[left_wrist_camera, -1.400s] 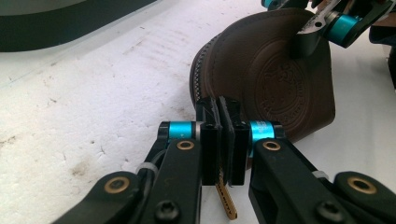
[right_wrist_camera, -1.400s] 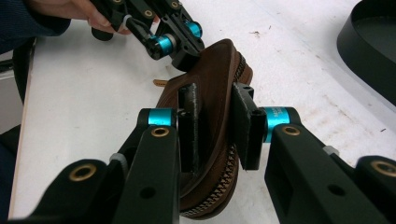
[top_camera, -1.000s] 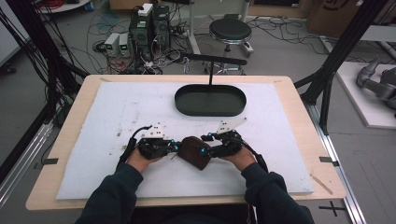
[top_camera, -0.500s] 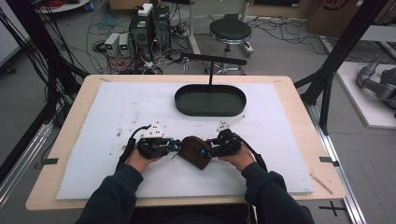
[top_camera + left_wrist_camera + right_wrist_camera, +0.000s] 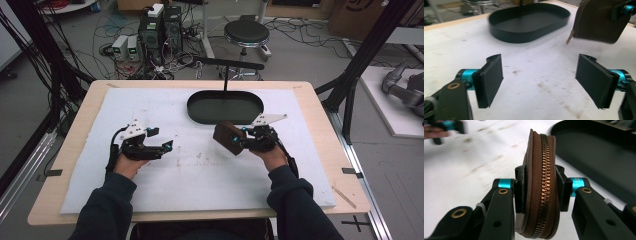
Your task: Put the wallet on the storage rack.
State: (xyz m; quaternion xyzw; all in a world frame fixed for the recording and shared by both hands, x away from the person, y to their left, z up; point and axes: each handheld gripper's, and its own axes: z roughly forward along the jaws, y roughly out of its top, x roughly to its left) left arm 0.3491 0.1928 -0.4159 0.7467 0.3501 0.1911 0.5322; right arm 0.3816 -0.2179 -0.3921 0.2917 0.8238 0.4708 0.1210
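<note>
gripping the brown zipped pouch [image 5: 227,138] edge-on, the right tool [image 5: 243,141] has just been closing its jaws, and its pads press both flat faces, as the right gripper view shows with the zipper running up the middle of the frame between them. in the high view the pouch sits just right of centre, lifted off the white surface [image 5: 200,170], its long axis tilted toward the upper left. the black oval tray [image 5: 225,106] lies just above it in the frame, near but apart, so the right hand is much the nearer one. the left tool [image 5: 161,148], at the left of the frame, has just been opening; its jaws stand wide apart with nothing between them.
</note>
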